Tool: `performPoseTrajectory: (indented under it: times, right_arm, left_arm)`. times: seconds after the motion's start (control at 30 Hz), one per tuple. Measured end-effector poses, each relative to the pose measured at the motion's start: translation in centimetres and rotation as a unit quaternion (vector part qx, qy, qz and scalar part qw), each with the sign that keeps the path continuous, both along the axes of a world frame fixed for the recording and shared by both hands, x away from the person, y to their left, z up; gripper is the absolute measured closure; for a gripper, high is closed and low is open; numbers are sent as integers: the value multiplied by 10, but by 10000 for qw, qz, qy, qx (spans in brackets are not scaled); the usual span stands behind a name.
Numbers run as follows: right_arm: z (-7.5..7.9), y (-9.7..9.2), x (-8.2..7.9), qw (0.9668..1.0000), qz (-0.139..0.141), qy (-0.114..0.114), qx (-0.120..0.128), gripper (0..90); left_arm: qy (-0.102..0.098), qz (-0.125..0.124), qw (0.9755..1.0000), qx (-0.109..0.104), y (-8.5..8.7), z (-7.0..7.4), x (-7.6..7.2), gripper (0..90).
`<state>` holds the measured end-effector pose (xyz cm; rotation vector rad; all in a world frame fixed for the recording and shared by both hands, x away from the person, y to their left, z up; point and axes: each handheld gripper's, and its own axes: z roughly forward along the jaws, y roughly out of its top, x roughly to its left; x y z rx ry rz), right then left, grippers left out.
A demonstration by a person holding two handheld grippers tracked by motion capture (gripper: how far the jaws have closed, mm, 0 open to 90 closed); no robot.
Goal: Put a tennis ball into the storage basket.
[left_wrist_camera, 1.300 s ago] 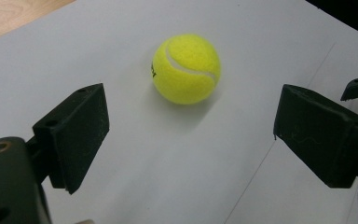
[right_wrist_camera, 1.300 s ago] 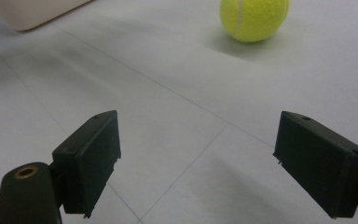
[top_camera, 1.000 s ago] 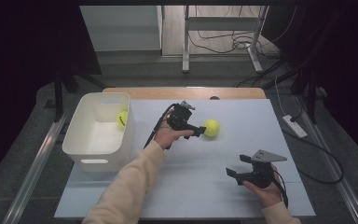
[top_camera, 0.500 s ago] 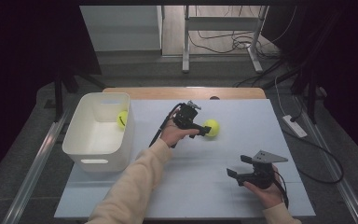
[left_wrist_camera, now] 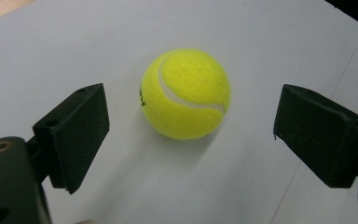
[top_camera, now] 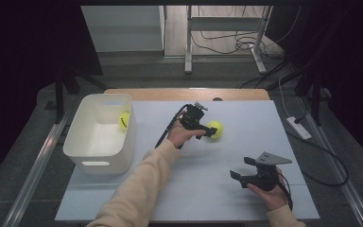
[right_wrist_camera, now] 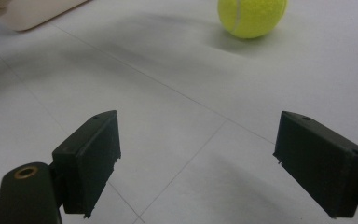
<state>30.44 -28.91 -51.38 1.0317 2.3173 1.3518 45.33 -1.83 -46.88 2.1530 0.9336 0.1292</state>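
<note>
Black pads of the left gripper (left_wrist_camera: 186, 135) stand spread wide, and the yellow tennis ball (left_wrist_camera: 185, 94) on the white table (top_camera: 189, 189) lies just ahead of the gap, untouched. Ease forward until the ball sits centred between the pads, then close gently so it doesn't roll off. Nearer the person, the right gripper (top_camera: 242, 168) hangs released too; a second ball (top_camera: 123, 121) rests inside the white bin (top_camera: 94, 163).

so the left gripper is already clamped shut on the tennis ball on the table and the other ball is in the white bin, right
Not clamped. In the left gripper view the left gripper stands open, with the tennis ball on the table ahead of its jaws, untouched. The other ball is indeed in the white bin.
</note>
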Motion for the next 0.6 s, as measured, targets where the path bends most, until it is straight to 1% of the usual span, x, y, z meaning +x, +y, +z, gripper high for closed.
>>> performPoseTrajectory:
  times: [0.23,0.47,0.6]
  right_arm:
    - [0,0,0,10000,1,-1,-4,141]
    - [0,0,0,10000,13,-8,-10,141]
    - [0,0,0,10000,16,-3,-9,141]
  left_arm:
    - [23,-40,10000,19,-9,-4,2,112]
    - [63,-11,10000,-3,-12,-8,5,113]
    - [99,-19,9999,19,-15,-10,7,113]
